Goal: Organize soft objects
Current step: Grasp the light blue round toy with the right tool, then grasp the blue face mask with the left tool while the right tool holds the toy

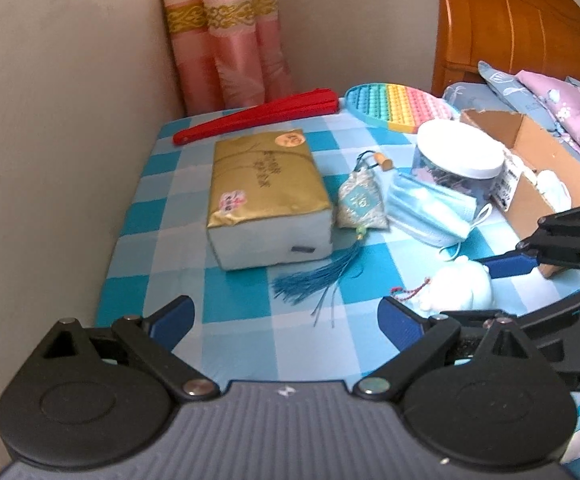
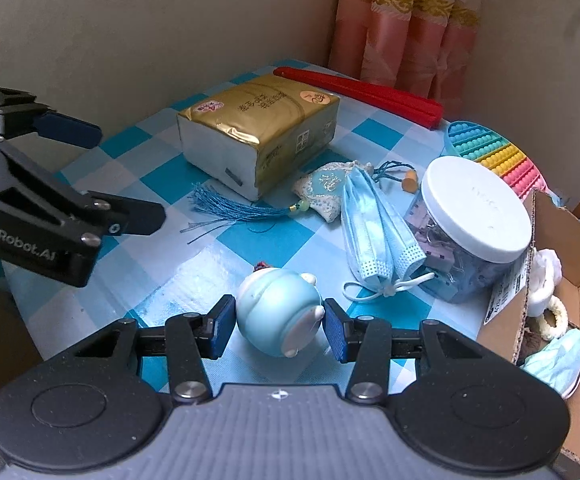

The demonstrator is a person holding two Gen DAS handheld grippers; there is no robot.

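My right claw (image 2: 279,326) is clamped on the pale blue squishy toy (image 2: 277,312); my left claw (image 1: 285,320) hangs apart, empty. The toy is round and soft; I judge it could squirt free before reaching the cardboard box (image 2: 570,264).

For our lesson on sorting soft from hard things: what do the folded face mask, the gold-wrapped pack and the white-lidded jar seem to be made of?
Face mask: likely soft non-woven fabric, matte, pleated, elastic loops.
Gold-wrapped pack: shiny, crinkled plastic film, probably around paper tissues.
White-lidded jar: clear hard plastic, perhaps glass, contents visible; smooth matte lid.
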